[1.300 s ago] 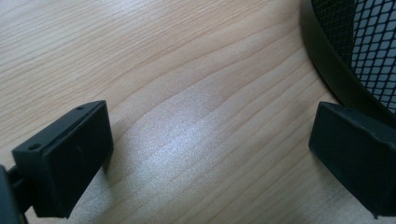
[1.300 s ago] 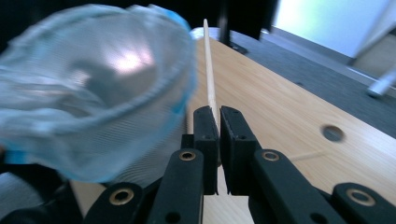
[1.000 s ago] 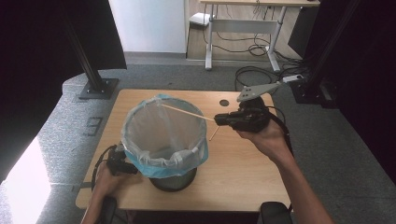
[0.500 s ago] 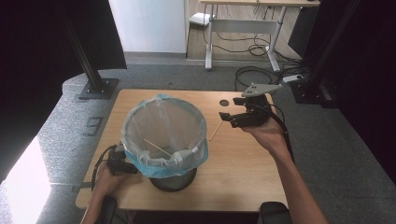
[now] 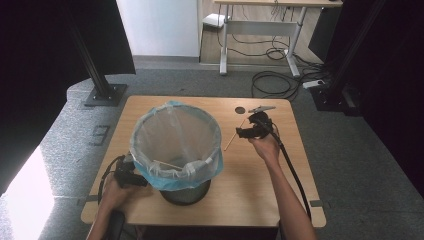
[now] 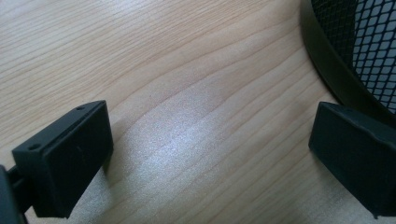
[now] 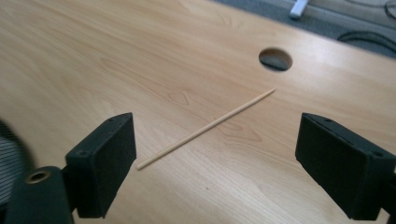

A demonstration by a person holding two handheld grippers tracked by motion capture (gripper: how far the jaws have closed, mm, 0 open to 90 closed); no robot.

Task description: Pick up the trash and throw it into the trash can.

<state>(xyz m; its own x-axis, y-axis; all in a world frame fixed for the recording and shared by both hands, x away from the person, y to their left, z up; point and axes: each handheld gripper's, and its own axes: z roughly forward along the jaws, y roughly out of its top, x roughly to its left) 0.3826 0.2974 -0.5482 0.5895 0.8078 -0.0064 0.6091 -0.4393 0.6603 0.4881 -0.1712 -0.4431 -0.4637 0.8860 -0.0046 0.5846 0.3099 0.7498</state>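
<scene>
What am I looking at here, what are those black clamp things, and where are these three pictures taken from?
A person sits at a wooden table, holding a hand-held gripper in each hand. One camera looks down from above; the other two ride on the grippers, looking along their black jaws. The left hand-held gripper rests open beside a mesh bin lined with a plastic bag; one thin stick lies inside it. The right hand-held gripper, its jaws just opened, holds nothing and is lowered over a second wooden stick on the table.

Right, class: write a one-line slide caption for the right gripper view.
Open right gripper lined up over a thin wooden stick on the table.
</scene>
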